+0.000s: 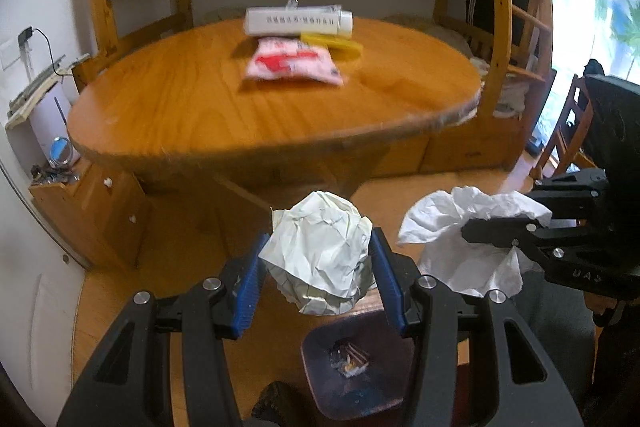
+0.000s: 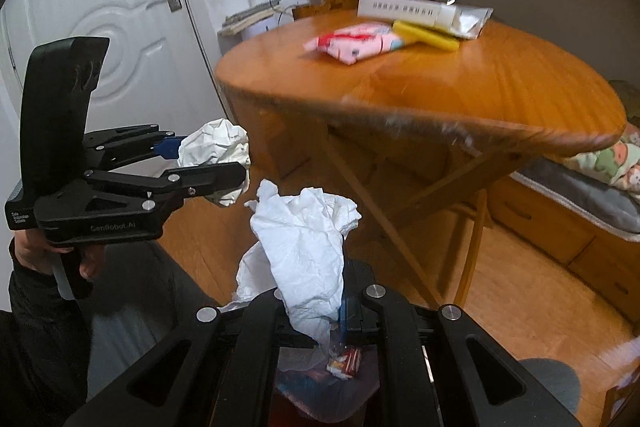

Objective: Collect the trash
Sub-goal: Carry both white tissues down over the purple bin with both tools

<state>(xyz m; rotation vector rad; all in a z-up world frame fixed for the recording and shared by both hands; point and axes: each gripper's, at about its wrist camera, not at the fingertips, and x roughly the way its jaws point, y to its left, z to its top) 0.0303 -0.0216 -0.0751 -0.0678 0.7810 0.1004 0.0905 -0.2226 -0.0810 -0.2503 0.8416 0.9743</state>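
My left gripper (image 1: 318, 267) is shut on a crumpled ball of paper (image 1: 320, 247), held in the air in front of the round wooden table (image 1: 180, 115). It also shows in the right wrist view (image 2: 208, 163) with the paper ball (image 2: 216, 143). My right gripper (image 2: 312, 311) is shut on a crumpled white tissue (image 2: 304, 247), seen from the left wrist view (image 1: 472, 239) beside the paper ball. Below both grippers stands a dark bin (image 1: 320, 359) with wrappers in it; in the right wrist view the bin (image 2: 312, 387) is partly hidden by the gripper.
On the table lie a pink packet (image 1: 292, 63), a white box (image 1: 298, 21) and a yellow item (image 1: 336, 45). A bunk bed frame (image 1: 500, 7) stands behind, a white door (image 2: 100, 7) to the left, a wooden chair (image 1: 568, 135) at right.
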